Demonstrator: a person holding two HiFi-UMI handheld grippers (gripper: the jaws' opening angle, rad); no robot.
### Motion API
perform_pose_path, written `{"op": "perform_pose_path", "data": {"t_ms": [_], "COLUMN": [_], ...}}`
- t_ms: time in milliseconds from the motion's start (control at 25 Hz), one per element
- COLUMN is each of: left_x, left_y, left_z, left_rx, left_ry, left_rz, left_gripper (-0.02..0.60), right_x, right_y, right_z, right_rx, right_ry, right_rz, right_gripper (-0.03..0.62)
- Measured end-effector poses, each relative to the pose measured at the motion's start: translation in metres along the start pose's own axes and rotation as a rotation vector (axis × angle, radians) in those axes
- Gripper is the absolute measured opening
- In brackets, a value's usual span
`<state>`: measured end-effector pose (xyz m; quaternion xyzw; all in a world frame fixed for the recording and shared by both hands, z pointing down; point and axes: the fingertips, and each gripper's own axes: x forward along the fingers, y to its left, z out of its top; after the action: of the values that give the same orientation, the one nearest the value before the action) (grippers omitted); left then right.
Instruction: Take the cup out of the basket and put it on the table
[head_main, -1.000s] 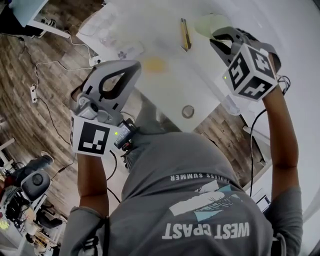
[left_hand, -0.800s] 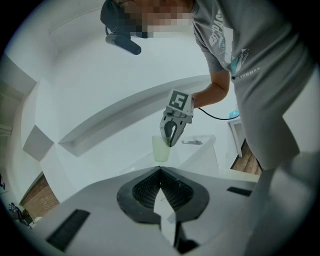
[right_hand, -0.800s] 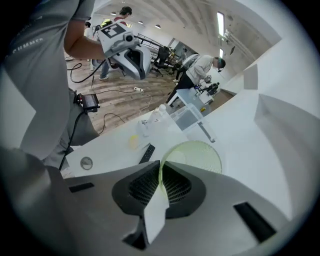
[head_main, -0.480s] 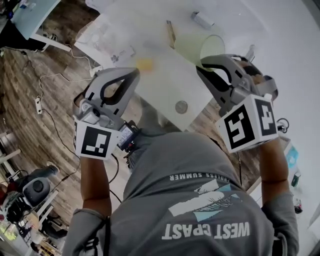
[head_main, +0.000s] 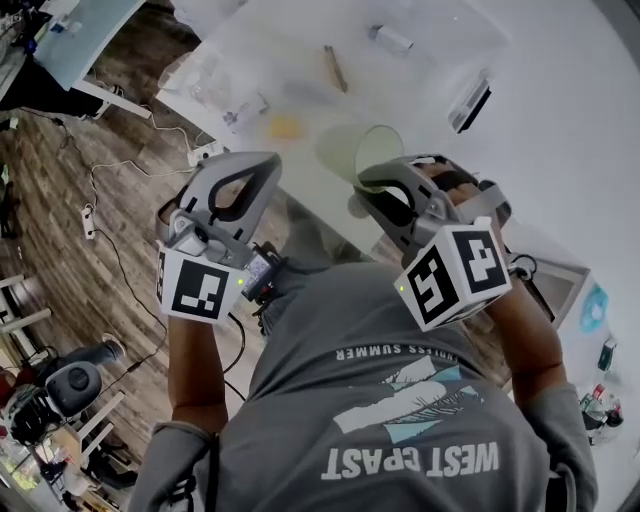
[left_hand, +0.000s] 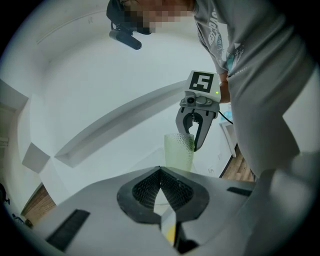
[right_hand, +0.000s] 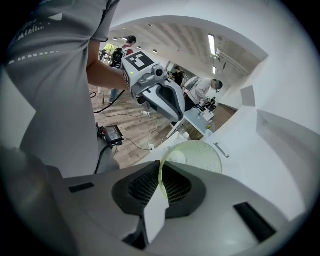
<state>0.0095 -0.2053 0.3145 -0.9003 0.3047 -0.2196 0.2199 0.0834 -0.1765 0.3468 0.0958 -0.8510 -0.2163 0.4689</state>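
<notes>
Cup: pale green and see-through (head_main: 352, 150), upper middle of the head view, over the near edge of the white tabletop (head_main: 420, 90). It stands upright in the left gripper view (left_hand: 179, 152).
Cup base: hidden behind the left tool's jaws in the left gripper view, so contact with the tabletop cannot be told.
Right tool: right of centre in the head view (head_main: 378, 180), clenched on the cup's rim. In its own view the cup wall (right_hand: 196, 155) runs between the two pads, one jaw inside the cup and one outside.
Right tool from the left gripper view: reaches down onto the rim from above (left_hand: 192, 142), marker cube on top.
Left tool: left of centre in the head view (head_main: 262, 165), just left of the cup and apart from it. Its jaws are closed tip to tip with nothing between them (left_hand: 160, 169).
Left tool from the right gripper view: upper middle of the frame (right_hand: 177, 112), beyond the cup.
Tabletop items: a slim stick (head_main: 335, 68), a small cylinder (head_main: 390, 38) and a yellow patch (head_main: 285, 127), all in the upper part of the head view, well apart from the cup.
Person: grey shirt (head_main: 390, 400), bottom centre of the head view.
Floor: wood planks with cables (head_main: 70, 200), left side of the head view.
</notes>
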Motion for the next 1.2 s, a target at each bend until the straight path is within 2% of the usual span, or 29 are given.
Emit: {"op": "perform_pose_path", "data": {"t_ms": [160, 520, 600, 840, 960, 1200], "left_x": [-0.013, -0.032, -0.033, -0.035, -0.037, -0.039], "left_y": [-0.013, -0.038, -0.039, -0.044, -0.046, -0.049], "left_z": [0.004, 0.005, 0.003, -0.001, 0.002, 0.005], "left_rx": [0.005, -0.024, -0.043, -0.024, -0.042, -0.025], "left_ry": [0.016, 0.044, 0.045, 0.091, 0.082, 0.108], "left_rz": [0.001, 0.015, 0.023, -0.020, -0.015, -0.039], "left_gripper": [0.009, 0.009, 0.009, 0.009, 0.009, 0.009], "right_x": [0.015, 0.080, 0.097, 0.142, 0.159, 0.187], "right_y": [0.034, 0.098, 0.106, 0.125, 0.132, 0.137], "right_z": [0.007, -0.031, -0.044, -0.074, -0.084, -0.099], "right_rx": [0.005, 0.051, 0.074, 0.084, 0.102, 0.128], "right_ry": [-0.034, -0.010, 0.010, 0.077, 0.105, 0.148], "right_rz": [0.063, 0.199, 0.215, 0.255, 0.261, 0.269], "right_gripper": [0.026, 0.026, 0.026, 0.026, 0.026, 0.026]}}
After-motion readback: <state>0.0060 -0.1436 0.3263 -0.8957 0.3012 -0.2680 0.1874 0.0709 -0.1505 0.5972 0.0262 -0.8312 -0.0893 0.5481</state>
